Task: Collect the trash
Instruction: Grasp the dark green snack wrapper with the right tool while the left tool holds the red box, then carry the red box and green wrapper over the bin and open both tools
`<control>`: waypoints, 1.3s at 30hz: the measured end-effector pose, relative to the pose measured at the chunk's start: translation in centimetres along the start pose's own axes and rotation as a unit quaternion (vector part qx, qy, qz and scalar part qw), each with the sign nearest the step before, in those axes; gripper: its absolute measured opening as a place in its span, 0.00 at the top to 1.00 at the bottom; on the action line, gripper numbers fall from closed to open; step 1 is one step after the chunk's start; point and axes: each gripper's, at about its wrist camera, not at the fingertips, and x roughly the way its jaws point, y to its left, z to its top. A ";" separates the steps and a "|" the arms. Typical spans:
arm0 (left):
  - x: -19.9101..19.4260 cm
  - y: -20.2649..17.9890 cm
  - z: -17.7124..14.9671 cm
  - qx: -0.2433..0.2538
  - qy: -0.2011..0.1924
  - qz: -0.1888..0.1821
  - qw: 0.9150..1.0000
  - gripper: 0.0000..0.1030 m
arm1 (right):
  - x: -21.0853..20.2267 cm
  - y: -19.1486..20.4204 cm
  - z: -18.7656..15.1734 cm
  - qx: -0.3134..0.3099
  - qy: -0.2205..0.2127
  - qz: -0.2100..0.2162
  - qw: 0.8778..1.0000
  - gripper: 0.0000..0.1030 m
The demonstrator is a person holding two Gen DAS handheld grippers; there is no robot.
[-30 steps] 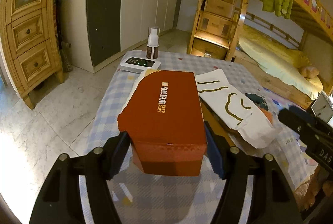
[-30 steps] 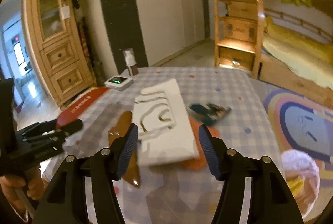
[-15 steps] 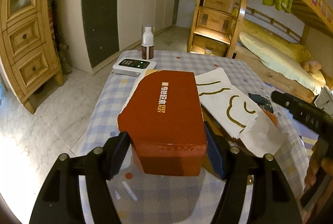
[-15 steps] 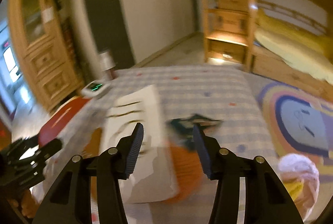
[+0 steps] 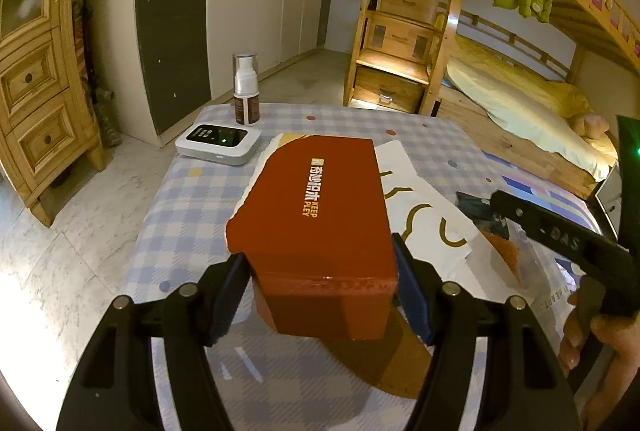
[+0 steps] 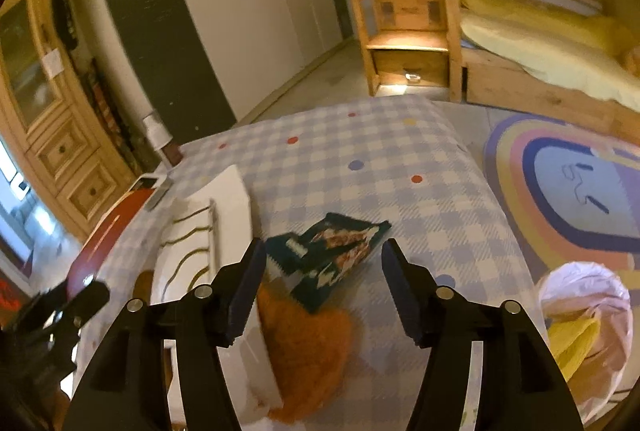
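Observation:
My left gripper (image 5: 320,271) is shut on a red-brown cardboard box (image 5: 316,207), its pads pressed on the box's two sides, and holds it just above the checked table (image 5: 184,215). To the box's right lies a white paper bag (image 5: 424,215) with gold lines. In the right wrist view, a dark green snack wrapper (image 6: 332,251) lies on the cloth between the tips of my right gripper (image 6: 324,271), whose jaws are opening and do not touch it. An orange wrapper (image 6: 308,343) lies under that gripper, beside the white bag (image 6: 224,231).
A pump bottle (image 5: 246,91) and a white device with a lit screen (image 5: 218,145) stand at the table's far left corner. A white plastic bag with something yellow inside (image 6: 588,319) sits on the floor to the right, by a round rug (image 6: 580,191).
My right gripper has swung right from over the white bag to the green wrapper and rolled; its jaws narrowed, then widened. The left gripper has shifted slightly with the box still held.

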 end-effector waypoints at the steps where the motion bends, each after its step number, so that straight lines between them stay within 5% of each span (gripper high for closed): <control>1: 0.1 -0.1 0.0 0.001 0.000 0.001 1.000 0.36 | 0.5 -0.1 0.2 0.004 0.004 -0.005 1.000 0.41; 6: 0.2 -0.3 -0.1 0.003 0.001 0.003 1.000 0.36 | 2.2 -0.3 0.2 0.012 0.034 -0.014 0.999 0.42; 11: 0.3 -0.3 -0.1 0.003 0.005 0.002 1.000 0.36 | 2.6 -0.7 -0.4 0.016 0.054 0.005 0.998 0.66; 19: 0.0 -0.1 -0.3 0.003 0.001 0.003 1.000 0.36 | -0.2 -0.1 -0.4 -0.013 0.000 -0.003 1.000 0.86; 29: -3.6 -5.0 -1.9 0.027 -0.029 -0.105 0.994 0.36 | -9.3 -1.2 -0.6 -0.081 -0.047 -0.024 0.995 0.87; 39: -4.0 -15.3 -2.8 0.092 0.005 -0.180 0.979 0.36 | -14.6 -8.3 -4.8 -0.061 -0.044 -0.077 0.994 0.85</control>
